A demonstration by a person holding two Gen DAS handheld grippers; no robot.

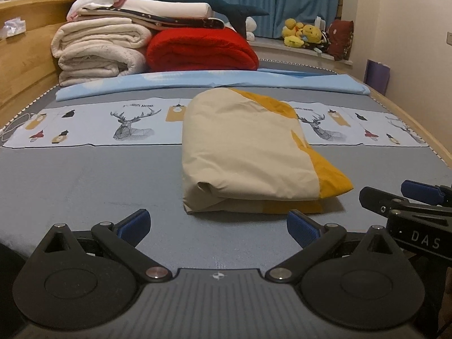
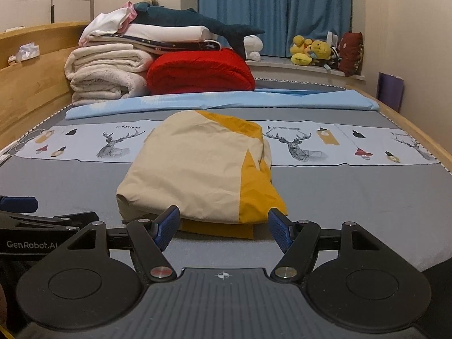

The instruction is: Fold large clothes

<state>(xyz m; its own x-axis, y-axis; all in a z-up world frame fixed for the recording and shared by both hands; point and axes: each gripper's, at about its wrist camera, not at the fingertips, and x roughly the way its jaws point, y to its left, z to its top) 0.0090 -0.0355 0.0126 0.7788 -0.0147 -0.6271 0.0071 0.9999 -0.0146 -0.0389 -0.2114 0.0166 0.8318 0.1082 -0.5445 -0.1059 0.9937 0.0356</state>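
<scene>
My left gripper (image 1: 217, 227) sits low over the grey bed cover (image 1: 84, 180), spread wide with nothing between its blue pads (image 1: 135, 224). Just ahead of it lies the folded garment (image 1: 248, 152), a cream and mustard-yellow bundle resting flat on the bed, its near folded edge a little beyond my fingertips. At the right edge of this view I see the right gripper (image 1: 406, 197) alongside, close by.

My right gripper (image 2: 224, 227) is also wide apart and empty, its pads just short of the folded garment (image 2: 195, 169), which sits centred between them; a yellow layer shows under the cream one at the near edge. The left gripper (image 2: 34, 212) shows at the left edge of this view.

Beyond the garment a pale strip printed with deer heads (image 2: 113, 147) runs across the bed, then a light blue sheet (image 2: 226, 99). Farther back I see a red blanket (image 2: 197, 70) beside a stack of cream blankets (image 2: 104, 73), with folded linens and a dark teal shark plush (image 2: 197, 22) on top. Yellow soft toys (image 2: 310, 50) sit on the window ledge under blue curtains (image 2: 274, 8). A wooden bed frame (image 2: 28, 84) rises on the left.
</scene>
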